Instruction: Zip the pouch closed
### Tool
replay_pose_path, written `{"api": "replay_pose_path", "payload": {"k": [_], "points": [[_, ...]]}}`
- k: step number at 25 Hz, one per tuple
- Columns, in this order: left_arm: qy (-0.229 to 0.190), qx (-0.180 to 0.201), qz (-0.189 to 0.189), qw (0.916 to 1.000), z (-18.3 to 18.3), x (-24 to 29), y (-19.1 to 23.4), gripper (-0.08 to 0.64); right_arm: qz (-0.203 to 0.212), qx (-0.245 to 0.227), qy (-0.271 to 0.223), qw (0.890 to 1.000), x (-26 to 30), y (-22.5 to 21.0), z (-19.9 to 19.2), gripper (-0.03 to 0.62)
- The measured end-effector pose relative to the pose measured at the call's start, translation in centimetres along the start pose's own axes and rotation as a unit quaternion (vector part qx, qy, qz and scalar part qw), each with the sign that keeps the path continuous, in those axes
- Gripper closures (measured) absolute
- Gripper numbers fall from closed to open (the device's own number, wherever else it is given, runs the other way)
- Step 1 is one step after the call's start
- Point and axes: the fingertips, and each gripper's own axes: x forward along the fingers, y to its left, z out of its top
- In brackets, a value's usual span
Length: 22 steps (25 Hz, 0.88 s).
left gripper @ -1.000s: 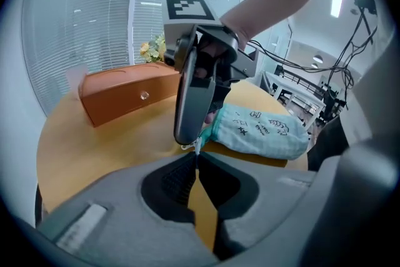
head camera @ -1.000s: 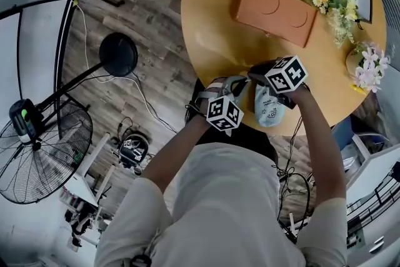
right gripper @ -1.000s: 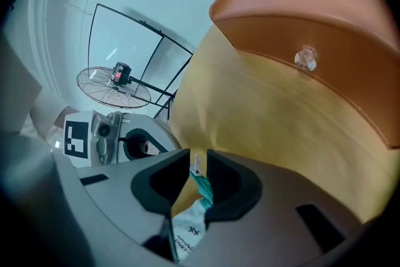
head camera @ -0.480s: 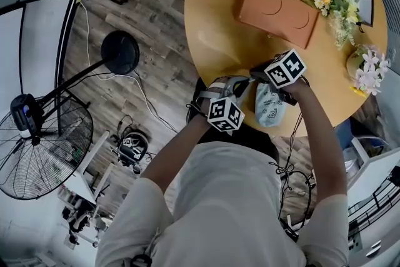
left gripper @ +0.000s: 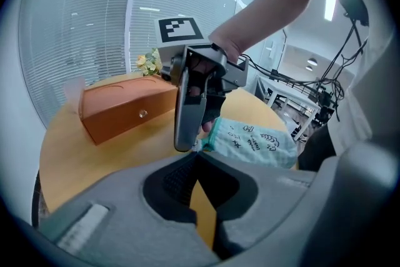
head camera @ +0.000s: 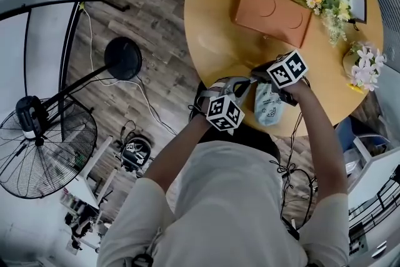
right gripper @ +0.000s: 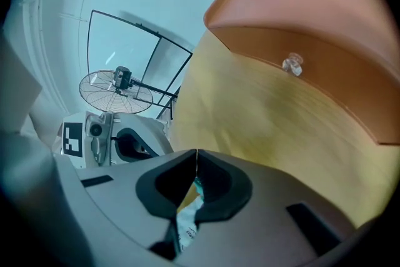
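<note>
Left gripper first: tips squeezed tight together, pinching the end corner of the pale-teal pouch, which lies at the near edge of the round wooden table. Over to the right gripper: jaws closed as well, with pouch fabric caught between them at that same end. Beyond, towards the far edge, sits the orange box, with flowers at the right edge.

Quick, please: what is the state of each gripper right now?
Left gripper: closed, apparently pinching the corner of the pouch.
Right gripper: closed on the pouch.
</note>
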Motion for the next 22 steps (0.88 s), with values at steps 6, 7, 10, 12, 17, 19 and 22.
{"api": "replay_pose_path", "payload": {"k": [6,7,10,12,17,19,22], "points": [[-0.002,0.008,-0.015,0.9998,1.1,-0.7,-0.4,0.543,-0.016,0.015,-0.021,1.0,-1.5,-0.4,-0.4,0.586],[-0.002,0.012,-0.017,0.9998,1.2,-0.9,-0.4,0.543,-0.016,0.018,-0.026,0.999,-1.7,-0.3,-0.5,0.586],[-0.002,0.02,-0.021,0.9996,1.8,-1.5,-0.6,0.543,-0.018,0.026,-0.035,0.999,-2.5,-0.1,-0.6,0.586],[-0.002,0.027,-0.026,0.9993,2.2,-1.9,-0.9,0.543,-0.022,0.031,-0.041,0.998,-3.0,-0.1,-0.8,0.586],[-0.003,0.044,-0.036,0.9984,3.3,-3.1,-1.4,0.543,-0.036,0.036,-0.059,0.997,-4.5,0.5,-1.2,0.584],[-0.005,0.043,-0.041,0.9982,3.6,-3.4,-1.4,0.541,-0.042,0.039,-0.066,0.996,-5.0,0.5,-1.6,0.584],[-0.008,0.046,-0.047,0.9978,4.1,-3.5,-1.2,0.543,-0.045,0.049,-0.079,0.995,-5.8,0.1,-2.0,0.584]]}}
